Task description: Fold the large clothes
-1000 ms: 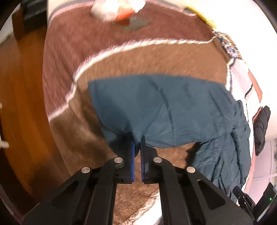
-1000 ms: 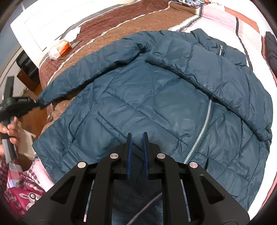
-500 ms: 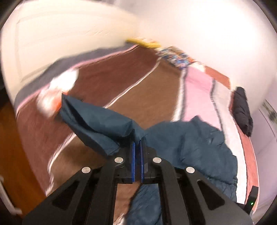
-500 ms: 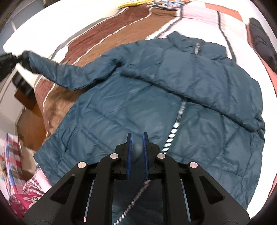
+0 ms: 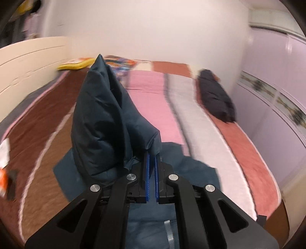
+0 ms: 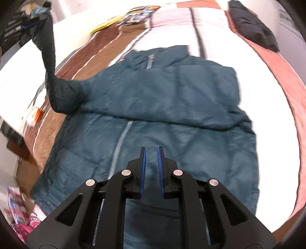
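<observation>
The left tool (image 5: 151, 162) is clenched on the cuff end of the teal puffer jacket's sleeve (image 5: 101, 122), its blue pads pressed nearly together with the fabric edge caught between them, and the sleeve rises in a tall peak in front of the camera, lifted clear of the bed (image 5: 220, 138). In the right wrist view the same sleeve (image 6: 49, 63) runs from the jacket's shoulder up and away toward the upper left, hanging dark against the pale headboard side. The teal puffer jacket (image 6: 162, 107) lies spread front-up on the striped bedspread (image 6: 277, 72), collar pointing away from the camera, its grey zipper (image 6: 119, 145) running down the middle toward the hem, and a fold of fabric crossing the chest from left to right. The right tool (image 6: 151, 168) is released, its blue pads standing apart with a clear gap and nothing between them, hovering above the lower front panel just right of the zipper. A black garment (image 6: 252, 24) rests on the far right part of the bed, well apart from the jacket. A yellow item (image 5: 76, 65) and a colourful patterned cushion (image 6: 137, 15) lie near the head of the bed. Both views are somewhat blurred.
</observation>
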